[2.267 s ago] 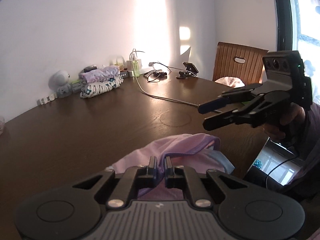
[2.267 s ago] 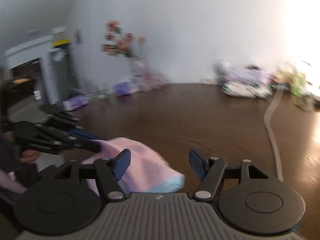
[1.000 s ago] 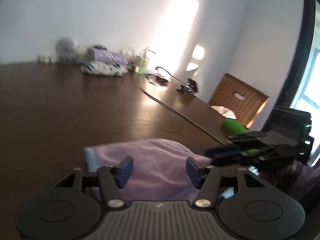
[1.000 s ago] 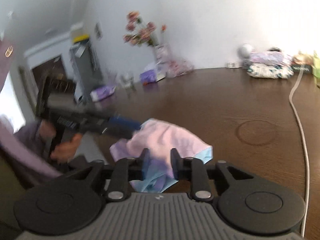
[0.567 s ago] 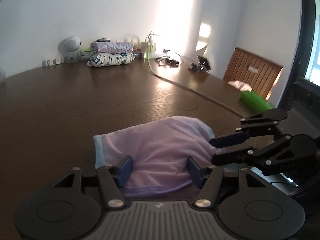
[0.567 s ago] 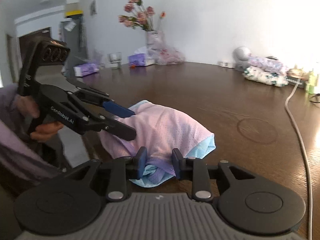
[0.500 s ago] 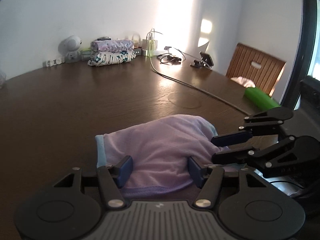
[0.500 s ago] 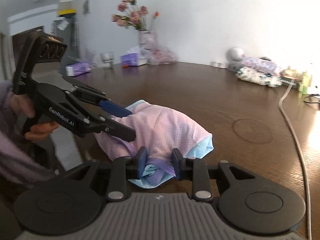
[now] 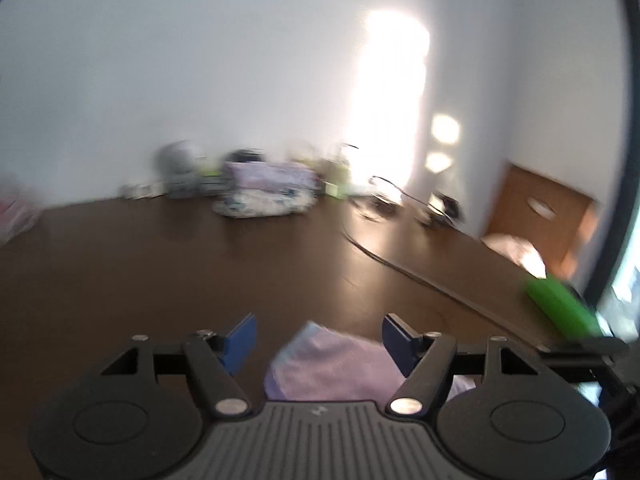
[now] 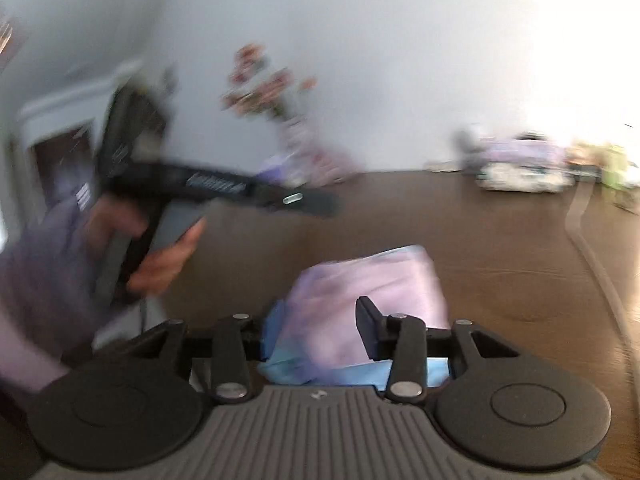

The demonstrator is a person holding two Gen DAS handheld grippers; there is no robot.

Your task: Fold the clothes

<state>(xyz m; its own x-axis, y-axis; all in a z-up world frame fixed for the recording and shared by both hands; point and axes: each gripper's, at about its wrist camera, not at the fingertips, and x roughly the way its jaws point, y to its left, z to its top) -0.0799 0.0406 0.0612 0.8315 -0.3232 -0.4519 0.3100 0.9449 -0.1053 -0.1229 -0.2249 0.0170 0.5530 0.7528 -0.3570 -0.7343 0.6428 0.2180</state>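
A small lilac garment with light blue trim lies folded on the dark wooden table, near its front edge. My left gripper is open and lifted above the garment, which shows low between its fingers. My right gripper is open, its fingers either side of the garment, not clamping it. In the right wrist view the left gripper is held high to the left, blurred by motion.
A stack of folded clothes sits at the table's far edge by the wall, with small items around it. A cable runs across the table. A green object lies at the right, near a wooden chair. Flowers stand far left.
My right gripper has opened and let go of the garment. My left gripper, open throughout, has lifted up and away. The garment now lies as a more compact bundle.
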